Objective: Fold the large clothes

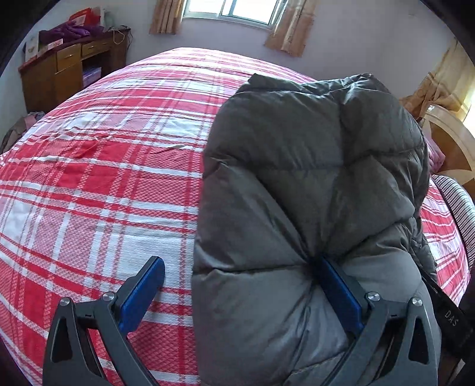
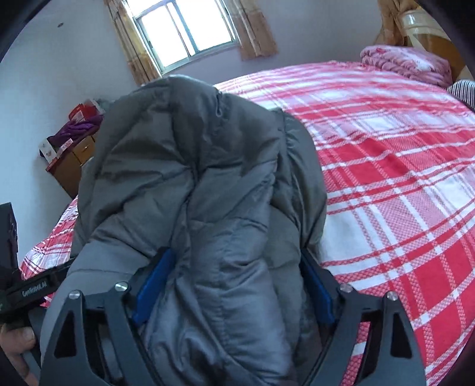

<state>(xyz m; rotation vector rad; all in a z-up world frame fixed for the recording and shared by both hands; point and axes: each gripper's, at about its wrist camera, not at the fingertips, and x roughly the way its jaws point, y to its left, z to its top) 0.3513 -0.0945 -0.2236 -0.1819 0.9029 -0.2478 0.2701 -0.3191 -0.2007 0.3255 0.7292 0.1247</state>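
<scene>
A bulky grey quilted down jacket (image 1: 311, 184) lies bunched on a bed with a red and white plaid cover (image 1: 104, 178). My left gripper (image 1: 240, 279) is wide open; its right blue pad (image 1: 338, 294) presses into the jacket's edge and its left pad (image 1: 142, 291) hangs over bare cover. In the right wrist view the jacket (image 2: 202, 178) fills the gap between the fingers of my right gripper (image 2: 237, 279). Both blue pads (image 2: 154, 282) press on a thick bundle of it. The left gripper's handle (image 2: 32, 289) shows at the left edge.
A wooden desk (image 1: 68, 71) with purple cloth stands by the far wall left of a curtained window (image 1: 231, 12). A folded pink blanket (image 2: 406, 62) and a striped pillow (image 2: 466, 89) lie near the wooden headboard (image 1: 454, 139). Bare plaid cover (image 2: 400, 178) spreads beside the jacket.
</scene>
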